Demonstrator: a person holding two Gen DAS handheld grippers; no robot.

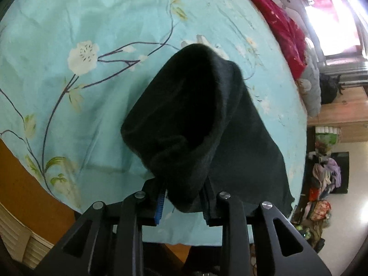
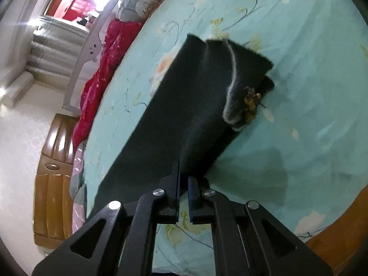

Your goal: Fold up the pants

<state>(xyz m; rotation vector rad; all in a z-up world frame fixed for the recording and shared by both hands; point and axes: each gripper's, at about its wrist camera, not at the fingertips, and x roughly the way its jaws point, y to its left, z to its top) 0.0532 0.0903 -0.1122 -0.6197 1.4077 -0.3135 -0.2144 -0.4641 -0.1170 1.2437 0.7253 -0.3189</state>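
The dark pants (image 1: 202,115) are partly lifted off a bed covered with a turquoise floral sheet (image 1: 80,23), one edge in each claw.

In the left wrist view the left claw (image 1: 184,197) sits at the lower centre of the frame. Its jaws stand a narrow way apart, with a thick rolled bunch of the fabric hanging between them; the cloth touches the blue pad on the left jaw, but the pads do not look pressed together on it. An open tube of fabric, probably a leg opening or the waist, gapes toward the upper middle of that frame.

In the right wrist view the right claw (image 2: 183,191) is closed to a thin slit on an edge of the pants (image 2: 184,115), which stretch up from it toward the upper centre. There a pale seam and a small yellowish ornament (image 2: 251,101) show near the far end, which lies doubled on the sheet.

By my reading, one fold is being laid down and the left side is about to be let go. The cloth is lumpy, not flat, so smoothing and at least one more fold seem to remain.
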